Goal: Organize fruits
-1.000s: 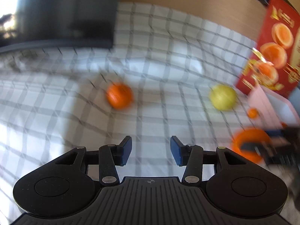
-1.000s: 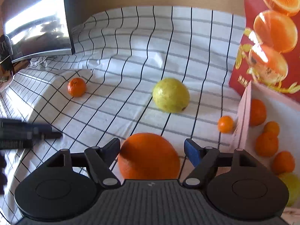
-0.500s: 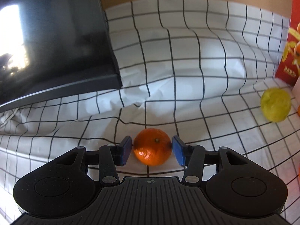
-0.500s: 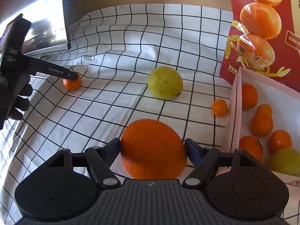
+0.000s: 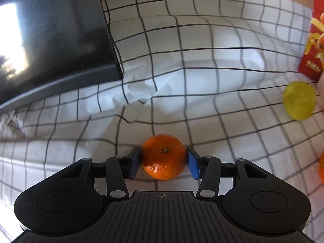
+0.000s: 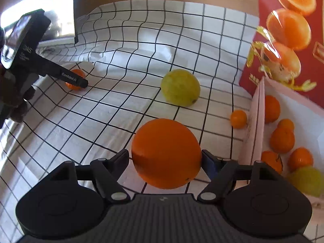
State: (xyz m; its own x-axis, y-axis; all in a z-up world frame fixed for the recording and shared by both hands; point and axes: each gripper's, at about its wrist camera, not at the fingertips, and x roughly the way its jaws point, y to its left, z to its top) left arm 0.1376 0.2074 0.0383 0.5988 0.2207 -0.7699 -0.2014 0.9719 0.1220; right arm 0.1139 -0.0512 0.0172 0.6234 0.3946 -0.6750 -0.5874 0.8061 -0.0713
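A mandarin (image 5: 163,162) lies on the checked cloth, between the blue pads of my left gripper (image 5: 163,156). The jaws are closing and both pads touch its sides. The right wrist view shows the same mandarin (image 6: 77,73) at far left, behind a finger (image 6: 70,77) of that gripper. My right gripper (image 6: 165,157) is shut on a large orange (image 6: 166,154), held just above the cloth. A yellow-green fruit (image 6: 180,88) and a tiny orange fruit (image 6: 239,119) lie loose beyond it.
At the right a pale box (image 6: 256,121) holds several oranges and a green fruit, with its red printed lid (image 6: 283,40) standing behind. A dark screen (image 5: 50,40) stands at the back left. A person's hand (image 6: 16,101) grips the left tool.
My left gripper travelled across the cloth to the mandarin, which now sits between its pads. My right gripper kept hold of the large orange and barely moved.
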